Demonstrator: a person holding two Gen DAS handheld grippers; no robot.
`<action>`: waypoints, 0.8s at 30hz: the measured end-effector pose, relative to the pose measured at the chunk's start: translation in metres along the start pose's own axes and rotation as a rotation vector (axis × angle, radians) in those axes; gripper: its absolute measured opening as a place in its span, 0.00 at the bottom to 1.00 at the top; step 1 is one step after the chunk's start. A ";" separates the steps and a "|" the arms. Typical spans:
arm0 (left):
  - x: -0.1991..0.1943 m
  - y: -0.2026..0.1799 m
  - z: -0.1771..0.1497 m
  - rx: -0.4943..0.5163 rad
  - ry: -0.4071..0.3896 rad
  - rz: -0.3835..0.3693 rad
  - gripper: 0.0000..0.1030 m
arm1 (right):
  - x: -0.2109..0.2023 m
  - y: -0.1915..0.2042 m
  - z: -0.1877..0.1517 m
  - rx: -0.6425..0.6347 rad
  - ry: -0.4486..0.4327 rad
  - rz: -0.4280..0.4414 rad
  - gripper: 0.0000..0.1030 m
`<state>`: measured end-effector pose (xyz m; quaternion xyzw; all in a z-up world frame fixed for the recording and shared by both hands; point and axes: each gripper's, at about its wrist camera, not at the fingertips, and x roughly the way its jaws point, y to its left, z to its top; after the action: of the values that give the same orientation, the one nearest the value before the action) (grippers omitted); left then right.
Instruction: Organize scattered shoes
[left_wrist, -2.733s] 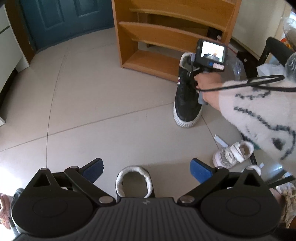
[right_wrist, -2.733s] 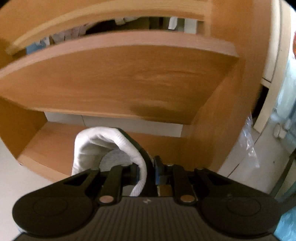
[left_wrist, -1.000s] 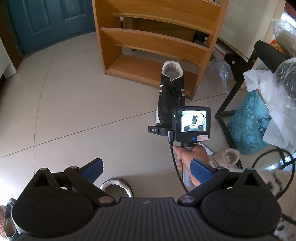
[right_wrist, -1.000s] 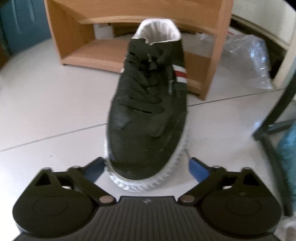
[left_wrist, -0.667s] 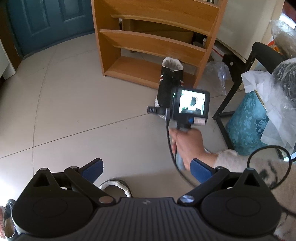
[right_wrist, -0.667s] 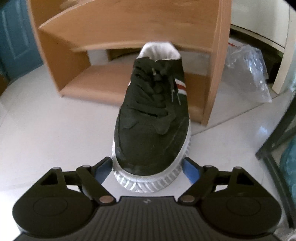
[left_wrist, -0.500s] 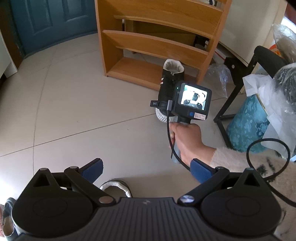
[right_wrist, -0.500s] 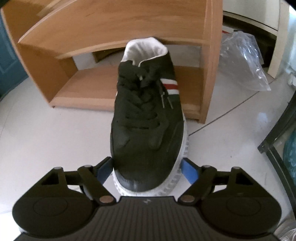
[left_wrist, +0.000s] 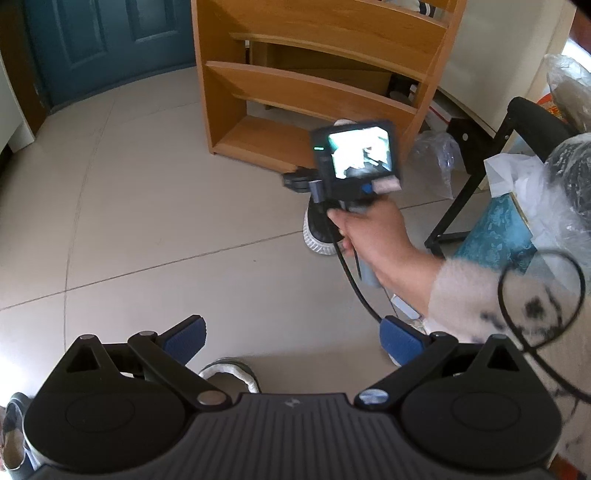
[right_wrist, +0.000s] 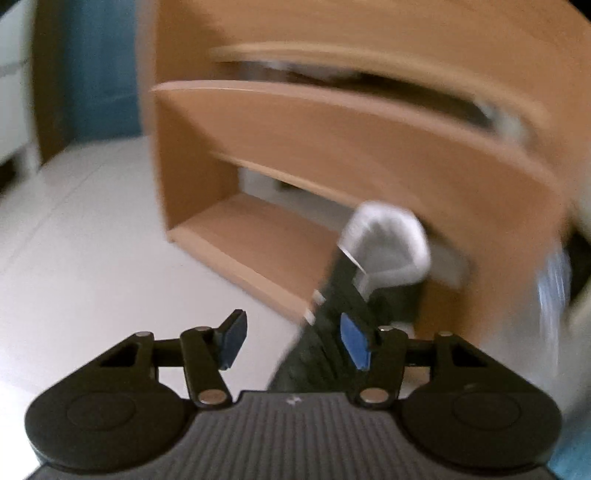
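Home, looks like an entryway or hall. Evidence: pale glazed floor tiles with grout lines, teal panelled door at the back, and a low open wooden shoe rack with slanted shelves against the wall. Shoes lie loose on the floor: black sneaker with white ribbed sole just in front of the rack, another fleece-lined shoe opening near the camera. Household clutter on the right: crumpled clear plastic bag, black metal frame, teal patterned box, white plastic bags. White cabinet edge far left. Daylight, no benches or fixtures.
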<state>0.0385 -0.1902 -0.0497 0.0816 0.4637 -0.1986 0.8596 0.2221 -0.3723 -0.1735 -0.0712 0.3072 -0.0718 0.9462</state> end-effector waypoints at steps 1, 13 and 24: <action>0.001 0.000 0.000 0.001 0.002 -0.002 1.00 | 0.004 0.004 0.004 -0.038 0.007 0.013 0.27; 0.011 0.003 0.008 0.007 -0.002 -0.011 1.00 | 0.093 -0.030 0.031 -0.439 0.203 -0.106 0.00; -0.006 0.007 0.004 0.009 -0.050 -0.026 1.00 | 0.111 -0.087 0.048 -0.035 0.266 -0.100 0.00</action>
<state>0.0415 -0.1831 -0.0425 0.0743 0.4423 -0.2139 0.8678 0.3314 -0.4732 -0.1824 -0.0927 0.4272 -0.1222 0.8911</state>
